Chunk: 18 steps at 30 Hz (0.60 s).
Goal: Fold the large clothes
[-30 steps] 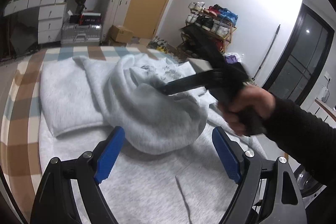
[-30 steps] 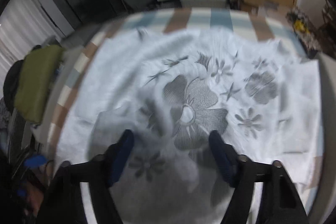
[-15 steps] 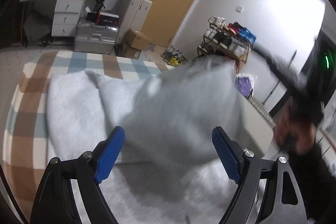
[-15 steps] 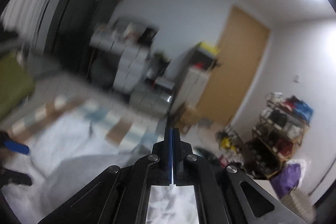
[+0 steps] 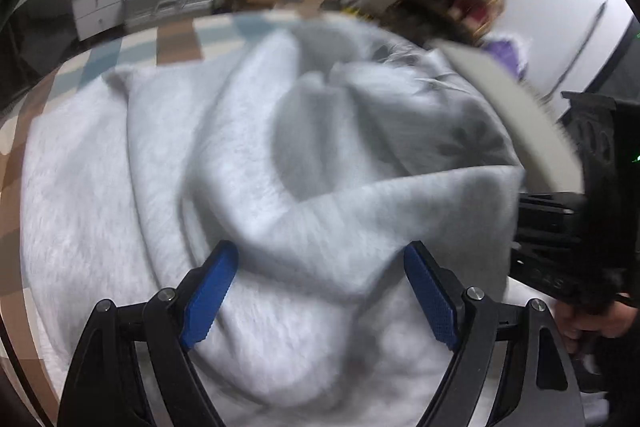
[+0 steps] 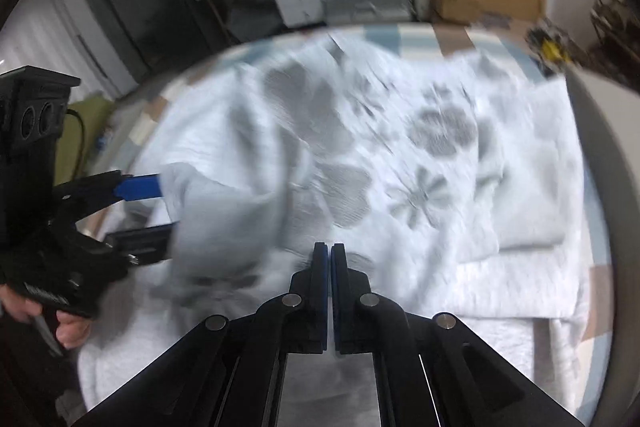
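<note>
Two grippers work on a big, soft, light grey sweatshirt (image 5: 248, 155) with dark grey flower prints, which lies on a bed.

The left gripper (image 5: 320, 291) has its blue fingers (image 5: 208, 295) spread wide apart, with a raised fold of the sweatshirt bunched between them. The right gripper (image 6: 329, 259) has its fingers pressed together; I cannot tell if cloth is pinched there. The sweatshirt spreads out ahead of both grippers over the checked blue, brown and white bed cover (image 5: 176, 39).
</note>
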Tool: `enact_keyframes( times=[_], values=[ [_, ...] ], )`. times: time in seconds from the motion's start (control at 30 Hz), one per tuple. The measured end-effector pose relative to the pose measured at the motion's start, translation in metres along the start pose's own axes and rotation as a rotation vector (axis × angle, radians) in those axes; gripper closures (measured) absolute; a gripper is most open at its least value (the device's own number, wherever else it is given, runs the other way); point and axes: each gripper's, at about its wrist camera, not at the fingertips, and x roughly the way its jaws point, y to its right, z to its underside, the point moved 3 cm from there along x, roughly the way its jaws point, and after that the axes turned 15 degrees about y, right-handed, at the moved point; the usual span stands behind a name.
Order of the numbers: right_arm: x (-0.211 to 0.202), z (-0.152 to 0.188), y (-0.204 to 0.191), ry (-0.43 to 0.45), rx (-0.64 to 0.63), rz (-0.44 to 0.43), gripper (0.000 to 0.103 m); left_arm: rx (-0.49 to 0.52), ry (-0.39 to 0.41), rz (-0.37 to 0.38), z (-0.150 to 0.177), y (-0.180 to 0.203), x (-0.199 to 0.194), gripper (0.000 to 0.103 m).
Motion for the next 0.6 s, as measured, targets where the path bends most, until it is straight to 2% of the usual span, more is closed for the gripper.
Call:
enact_keyframes(
  times=[0.03,0.13,0.17,0.27,0.3,0.33,0.37,0.4,0.43,0.5,0.6],
  values=[
    [0.007,0.006,0.005,-0.022,0.008,0.007,0.103,0.021,-0.010,-0.049,0.003,-0.003,0.004,0.021],
    [-0.001,0.003,0.011,-0.022,0.020,-0.014,0.103,0.114,-0.025,-0.146,0.009,-0.004,0.000,0.021],
    [-0.011,-0.003,0.012,0.005,0.016,-0.014,0.098,0.139,-0.021,-0.174,0.009,-0.004,-0.006,0.021],
    [-0.053,-0.036,0.008,0.176,-0.005,-0.070,0.095,0.207,0.048,-0.280,-0.001,-0.010,-0.032,0.021],
    [-0.062,-0.047,0.004,0.213,-0.009,-0.090,0.087,0.203,0.049,-0.301,-0.003,-0.014,-0.036,0.021],
    [-0.068,-0.059,-0.002,0.245,-0.017,-0.112,0.081,0.175,0.058,-0.297,-0.006,-0.019,-0.040,0.021],
    [-0.070,-0.067,-0.007,0.267,-0.030,-0.123,0.069,0.138,0.077,-0.263,-0.009,-0.021,-0.045,0.021],
    [-0.067,-0.072,-0.014,0.278,-0.047,-0.123,0.065,0.084,0.100,-0.210,-0.012,-0.025,-0.053,0.021],
    [-0.056,-0.076,-0.020,0.269,-0.067,-0.117,0.064,0.039,0.123,-0.186,-0.014,-0.027,-0.059,0.021],
    [-0.018,-0.072,-0.028,0.167,-0.087,-0.070,0.068,-0.011,0.158,-0.171,-0.019,-0.032,-0.065,0.021],
    [0.039,-0.048,-0.016,0.029,-0.044,-0.013,0.087,-0.030,0.156,-0.198,-0.018,-0.023,-0.058,0.021]
  ],
)
